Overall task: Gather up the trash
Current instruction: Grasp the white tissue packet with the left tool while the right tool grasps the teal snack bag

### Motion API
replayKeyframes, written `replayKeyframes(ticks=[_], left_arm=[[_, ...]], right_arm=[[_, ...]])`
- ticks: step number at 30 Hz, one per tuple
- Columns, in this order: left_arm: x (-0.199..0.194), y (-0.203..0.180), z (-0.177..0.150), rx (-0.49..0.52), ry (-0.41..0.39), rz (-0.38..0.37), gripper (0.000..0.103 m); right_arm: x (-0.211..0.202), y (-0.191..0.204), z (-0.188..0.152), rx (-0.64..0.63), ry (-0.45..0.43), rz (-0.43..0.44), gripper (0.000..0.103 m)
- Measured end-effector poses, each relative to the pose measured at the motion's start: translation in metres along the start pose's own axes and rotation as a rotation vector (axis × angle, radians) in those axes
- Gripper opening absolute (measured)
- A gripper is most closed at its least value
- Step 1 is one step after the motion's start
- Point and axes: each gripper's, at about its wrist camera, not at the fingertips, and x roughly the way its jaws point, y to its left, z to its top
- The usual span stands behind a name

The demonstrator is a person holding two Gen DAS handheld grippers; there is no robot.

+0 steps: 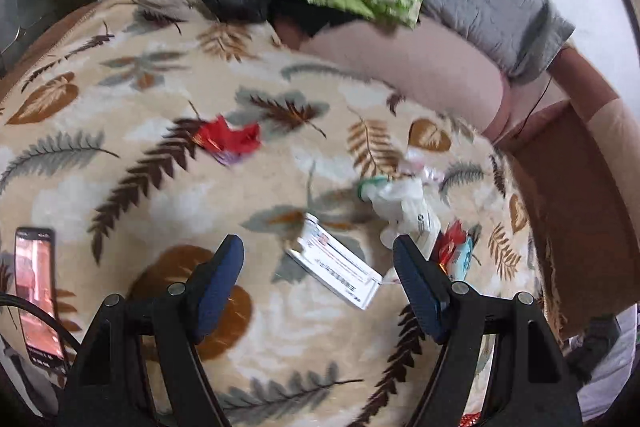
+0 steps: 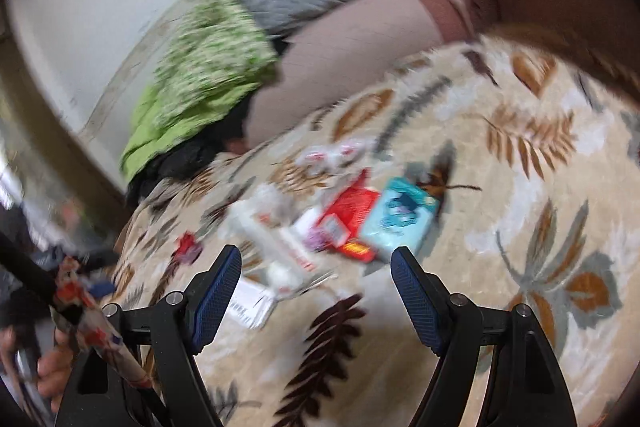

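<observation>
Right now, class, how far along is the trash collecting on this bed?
Nothing looks collected yet. Both the left gripper and right gripper are open and empty above the leaf-print blanket. Left to gather: the white box, red wrapper, crumpled plastic and teal packet.

Trash items lie scattered on the leaf-patterned blanket [image 1: 168, 195]. A crumpled red wrapper [image 1: 228, 141] rests apart from the others. A flat white carton [image 1: 340, 269] with printed labelling lies tilted, its far corner raised. Just beyond it sits a crumpled white plastic piece [image 1: 396, 203] with a green part at one end. A red packet [image 2: 352, 215] lies touching a light-blue pack [image 2: 398, 223]; a small pink-and-white wrapper [image 2: 332, 153] lies beyond them, blurred
</observation>
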Motion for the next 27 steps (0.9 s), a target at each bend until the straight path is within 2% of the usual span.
replayKeyframes(ticks=[3, 8, 11, 13, 14, 16, 17, 18, 19, 25, 26, 27], left_arm=[[0.016, -0.032, 0.008, 0.028, 0.045, -0.021, 0.076], [0.051, -0.074, 0.020, 0.042, 0.061, -0.026, 0.076], [0.081, -0.089, 0.017, 0.061, 0.096, -0.025, 0.076], [0.096, -0.093, 0.013, 0.094, 0.109, -0.057, 0.076], [0.106, -0.096, 0.011, 0.114, 0.142, -0.034, 0.076], [0.113, -0.094, 0.013, 0.105, 0.144, -0.053, 0.076], [0.115, -0.094, 0.014, 0.099, 0.135, -0.039, 0.076], [0.117, -0.095, 0.014, 0.102, 0.128, -0.030, 0.076], [0.119, -0.096, 0.014, 0.113, 0.123, -0.030, 0.076], [0.142, -0.108, 0.011, 0.128, 0.155, -0.009, 0.075], [0.145, -0.110, 0.010, 0.129, 0.156, -0.010, 0.072], [0.145, -0.112, 0.008, 0.138, 0.157, -0.006, 0.062]], right_arm=[[0.023, -0.033, 0.013, 0.140, 0.008, -0.001, 0.081], [0.049, -0.071, 0.015, 0.312, -0.014, 0.011, 0.080], [0.065, -0.077, 0.008, 0.321, 0.003, 0.007, 0.080], [0.081, -0.082, 0.002, 0.339, 0.038, 0.015, 0.078], [0.087, -0.082, 0.003, 0.335, 0.038, 0.005, 0.077], [0.092, -0.077, 0.006, 0.306, 0.020, -0.011, 0.077], [0.095, -0.076, 0.007, 0.307, 0.019, -0.010, 0.074], [0.098, -0.074, 0.007, 0.306, 0.023, -0.010, 0.060], [0.101, -0.073, 0.007, 0.297, 0.034, -0.016, 0.051], [0.089, -0.073, 0.002, 0.269, -0.002, 0.020, 0.043], [0.085, -0.074, 0.002, 0.268, -0.010, 0.021, 0.042], [0.083, -0.076, 0.001, 0.272, -0.013, 0.025, 0.042]])
